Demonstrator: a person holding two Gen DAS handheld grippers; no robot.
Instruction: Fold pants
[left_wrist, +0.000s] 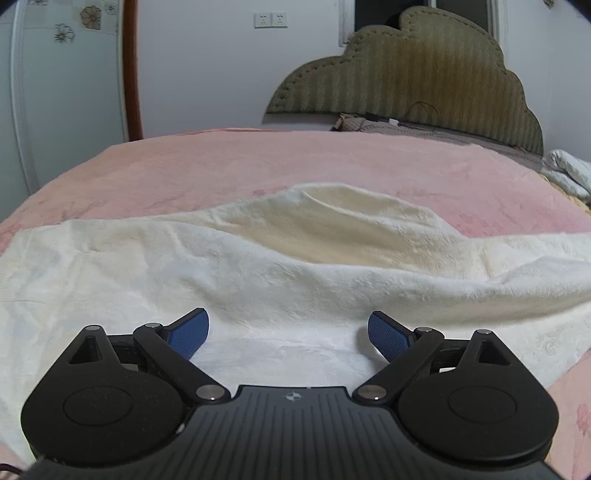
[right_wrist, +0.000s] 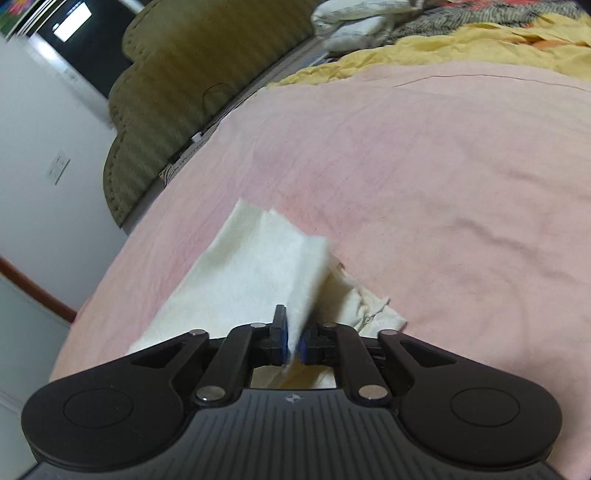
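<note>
Left gripper (left_wrist: 288, 334): 2 jaws spread wide, nothing between the blue pads (left_wrist: 188, 334), angled downward. Right gripper (right_wrist: 293, 341): jaws nearly closed, pinching cream fabric.

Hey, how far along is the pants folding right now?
Early. The fluffy cream fleece pants lie rumpled across the pink bedspread. The right hand-held gripper pinches a lifted edge; the left hand-held gripper hovers open above them. No neat fold shows yet.

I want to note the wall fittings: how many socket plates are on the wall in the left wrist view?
2. One socket plate is on the white wall left of the headboard; the second plate sits directly right of it. Others may be hidden outside the view.
</note>
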